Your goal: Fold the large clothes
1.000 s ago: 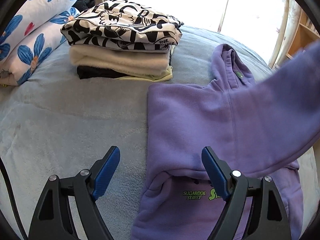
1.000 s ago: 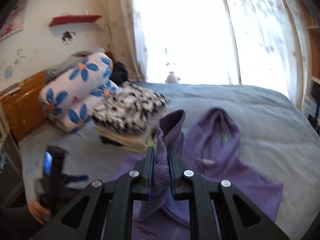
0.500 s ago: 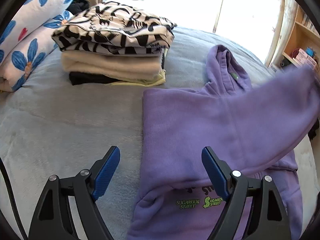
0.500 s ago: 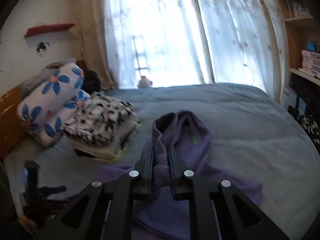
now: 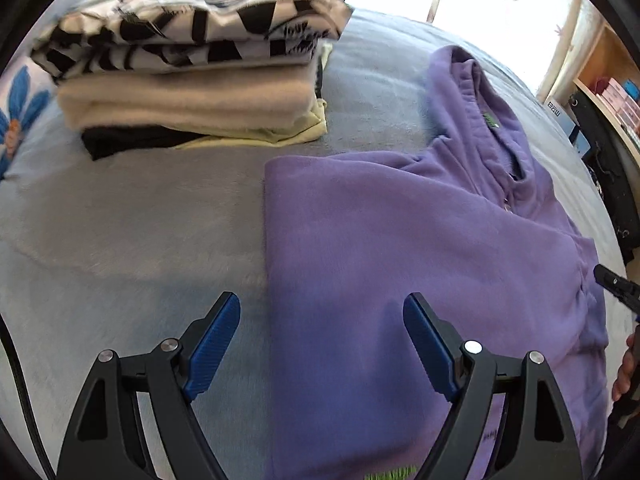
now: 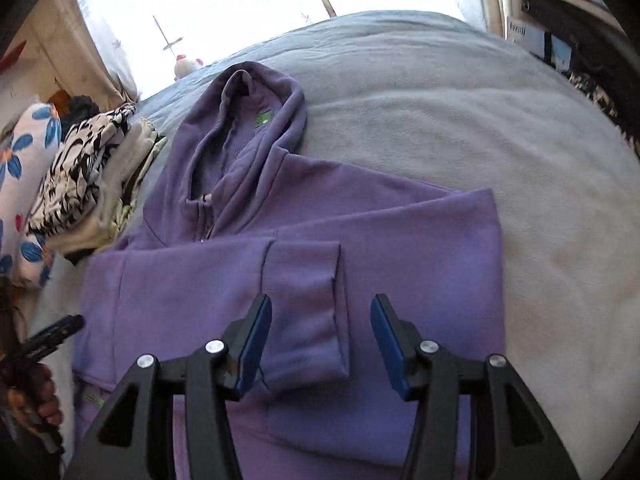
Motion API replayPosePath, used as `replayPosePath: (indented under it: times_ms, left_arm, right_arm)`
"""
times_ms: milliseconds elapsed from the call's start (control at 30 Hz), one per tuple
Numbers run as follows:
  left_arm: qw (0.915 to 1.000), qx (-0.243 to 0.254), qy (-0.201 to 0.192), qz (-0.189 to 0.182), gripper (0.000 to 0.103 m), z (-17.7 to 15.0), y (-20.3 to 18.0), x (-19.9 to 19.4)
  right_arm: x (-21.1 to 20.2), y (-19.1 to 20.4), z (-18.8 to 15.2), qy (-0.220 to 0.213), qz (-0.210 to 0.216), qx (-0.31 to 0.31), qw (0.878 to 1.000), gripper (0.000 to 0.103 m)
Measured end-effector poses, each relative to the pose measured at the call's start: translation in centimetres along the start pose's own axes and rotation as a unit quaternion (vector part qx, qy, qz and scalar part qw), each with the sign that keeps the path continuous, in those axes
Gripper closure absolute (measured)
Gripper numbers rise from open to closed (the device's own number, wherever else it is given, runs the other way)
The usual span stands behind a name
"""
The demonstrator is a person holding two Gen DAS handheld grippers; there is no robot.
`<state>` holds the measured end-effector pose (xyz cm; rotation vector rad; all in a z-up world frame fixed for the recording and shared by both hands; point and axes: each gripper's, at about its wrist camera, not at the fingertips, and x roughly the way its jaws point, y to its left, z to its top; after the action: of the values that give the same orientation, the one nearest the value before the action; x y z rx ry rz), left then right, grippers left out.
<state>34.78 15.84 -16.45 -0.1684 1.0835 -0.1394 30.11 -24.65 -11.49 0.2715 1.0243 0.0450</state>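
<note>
The purple hoodie (image 6: 304, 288) lies flat on the grey-blue blanket (image 6: 500, 128), hood toward 12 o'clock, both sleeves folded across its body; the ribbed cuff (image 6: 308, 312) rests on top. The right gripper (image 6: 320, 340) hovers with its fingers released, spread either side of that cuff and grasping nothing. The left gripper (image 5: 320, 344) is likewise spread wide, straddling the hoodie's straight left edge (image 5: 267, 240). Bare blanket stretches toward 3 o'clock of the hoodie. At 10 o'clock a stack of folded clothes (image 5: 192, 76) sits near the hoodie without touching it.
</note>
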Motion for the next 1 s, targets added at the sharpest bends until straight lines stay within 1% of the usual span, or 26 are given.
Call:
replayPosePath:
  times_ms: [100, 167, 200, 233, 267, 300, 333, 400, 467, 500, 533, 567, 600, 633, 667, 700, 733, 767, 833, 900, 967, 1000]
  left_arm:
    - [0.9999, -0.009, 0.014, -0.002, 0.020, 1.2, 0.5, 1.7]
    - [0.9994, -0.021, 0.026, -0.008, 0.021, 2.0, 0.8, 3.0]
    - [0.9992, -0.025, 0.028, -0.013, 0.024, 2.3, 0.9, 3.4]
    - [0.9991, -0.027, 0.024, -0.022, 0.047, 2.6, 0.9, 3.6]
    - [0.9990, -0.025, 0.019, -0.031, 0.062, 2.9, 0.8, 3.6]
    - [0.9992, -0.023, 0.014, -0.030, 0.081, 3.2, 0.6, 3.4]
    - [0.9994, -0.022, 0.006, -0.027, 0.084, 3.2, 0.5, 3.2]
    - [0.9997, -0.009, -0.016, -0.013, 0.085, 3.2, 0.4, 2.9]
    - [0.9998, -0.010, -0.014, -0.010, 0.085, 2.7, 0.5, 3.5]
    - [0.9998, -0.009, -0.017, -0.010, 0.083, 2.5, 0.5, 3.7]
    - [0.9998, -0.007, -0.019, -0.008, 0.079, 2.6, 0.6, 3.6]
    - [0.9997, -0.003, -0.023, 0.002, 0.076, 2.5, 0.5, 3.3]
    - [0.9996, 0.001, -0.026, 0.013, 0.072, 2.5, 0.4, 2.9]
    - [0.9991, 0.008, -0.032, 0.028, 0.069, 2.6, 0.2, 2.3]
    - [0.9981, 0.016, -0.040, 0.043, 0.069, 2.5, 0.1, 1.6]
    - [0.9968, 0.024, -0.050, 0.057, 0.069, 2.3, 0.1, 0.7]
    - [0.9947, 0.032, -0.070, 0.068, 0.069, 2.2, -0.2, -0.7]
    - [0.9938, 0.033, -0.083, 0.067, 0.069, 2.0, -0.3, -1.6]
    - [0.9923, 0.042, -0.103, 0.055, 0.069, 1.6, -1.4, -3.9]
    - [0.9935, 0.048, -0.092, 0.046, 0.069, 1.0, -3.0, -5.0]
    - [0.9950, 0.044, -0.088, 0.018, 0.069, 0.0, -4.4, -5.5]
    - [0.9957, 0.042, -0.083, -0.005, 0.069, -0.9, -5.5, -5.6]
  right_arm:
    - [2.3, 0.6, 1.2, 0.021, 0.024, 0.002, 0.999, 0.051]
    - [3.0, 1.1, 1.3, 0.029, 0.041, -0.001, 0.999, 0.051]
    - [3.4, 1.3, 1.2, 0.029, 0.037, -0.008, 0.999, 0.052]
    - [3.4, 1.5, 1.2, 0.026, 0.031, -0.017, 0.999, 0.056]
    - [3.6, 2.0, 1.3, 0.020, 0.027, -0.033, 0.999, 0.071]
    - [3.4, 2.3, 1.5, 0.013, 0.033, -0.036, 0.999, 0.078]
    - [3.2, 2.6, 1.5, 0.004, 0.030, -0.038, 0.999, 0.079]
    - [2.9, 2.7, 1.4, -0.023, 0.023, -0.041, 0.999, 0.080]
    - [4.1, 2.4, 1.1, -0.011, 0.014, -0.033, 0.999, 0.079]
    - [4.5, 2.5, 0.8, -0.007, 0.008, -0.034, 0.999, 0.078]
    - [4.4, 2.7, 0.7, -0.010, 0.001, -0.039, 0.999, 0.078]
    - [4.1, 3.0, 0.8, -0.010, -0.005, -0.042, 0.999, 0.072]
    - [3.5, 3.2, 0.8, -0.007, -0.017, -0.042, 0.999, 0.068]
    - [2.9, 3.3, 0.8, -0.010, -0.025, -0.040, 0.999, 0.067]
    - [2.4, 3.3, 0.7, -0.015, -0.030, -0.039, 0.999, 0.066]
    - [1.3, 3.4, 0.6, -0.030, -0.042, -0.040, 0.998, 0.066]
    - [0.7, 3.6, 0.4, -0.038, -0.047, -0.040, 0.997, 0.066]
    - [-0.3, 3.9, 0.1, -0.052, -0.048, -0.039, 0.997, 0.066]
    - [-1.4, 4.4, -0.6, -0.060, -0.030, -0.032, 0.997, 0.065]
    - [-1.8, 5.8, -1.6, -0.051, 0.011, -0.030, 0.998, 0.065]
    - [-1.5, 7.5, -2.4, -0.034, 0.038, -0.038, 0.998, 0.065]
    - [-1.0, 8.8, -3.2, -0.020, 0.058, -0.049, 0.997, 0.065]
